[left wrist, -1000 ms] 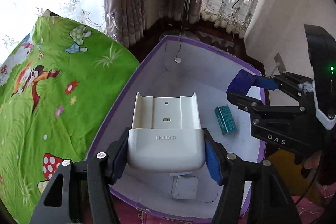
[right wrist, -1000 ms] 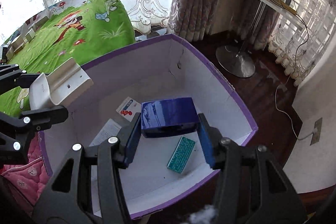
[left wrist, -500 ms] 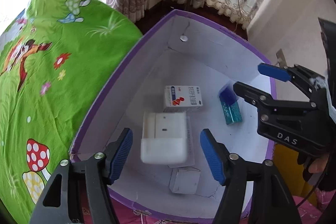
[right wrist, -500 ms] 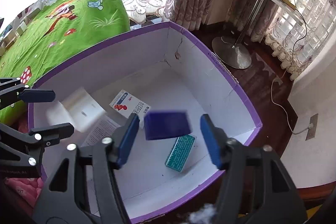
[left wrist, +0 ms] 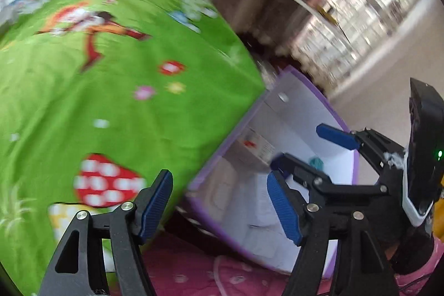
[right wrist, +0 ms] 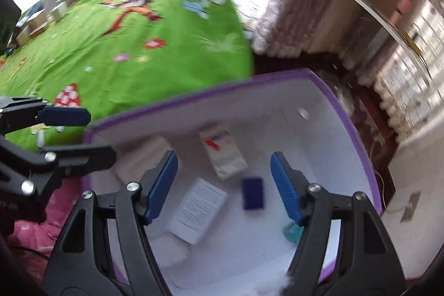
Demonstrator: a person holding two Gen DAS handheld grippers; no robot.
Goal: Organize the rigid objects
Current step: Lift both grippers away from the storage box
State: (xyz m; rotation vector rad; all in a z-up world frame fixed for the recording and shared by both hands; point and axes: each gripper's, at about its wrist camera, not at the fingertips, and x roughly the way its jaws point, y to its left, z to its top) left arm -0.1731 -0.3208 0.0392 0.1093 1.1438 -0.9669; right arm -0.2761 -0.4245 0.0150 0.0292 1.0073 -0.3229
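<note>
A purple-rimmed white box holds the dropped items: a dark blue box, a white holder at its left side, a white-and-red medicine carton, a white leaflet box and a teal pack. My right gripper is open and empty above the box. My left gripper is open and empty over the box's left rim; it also shows in the right wrist view. The right gripper shows in the left wrist view. Both views are motion-blurred.
A green cartoon-print bedspread lies left of the box, with pink bedding below. Small boxes sit far back on the bed. A glass shelf, curtains and dark wood floor are behind the box.
Both grippers let go: the white holder and the dark blue box fell into the purple box. Both grippers have since swung left, toward the bedspread.
</note>
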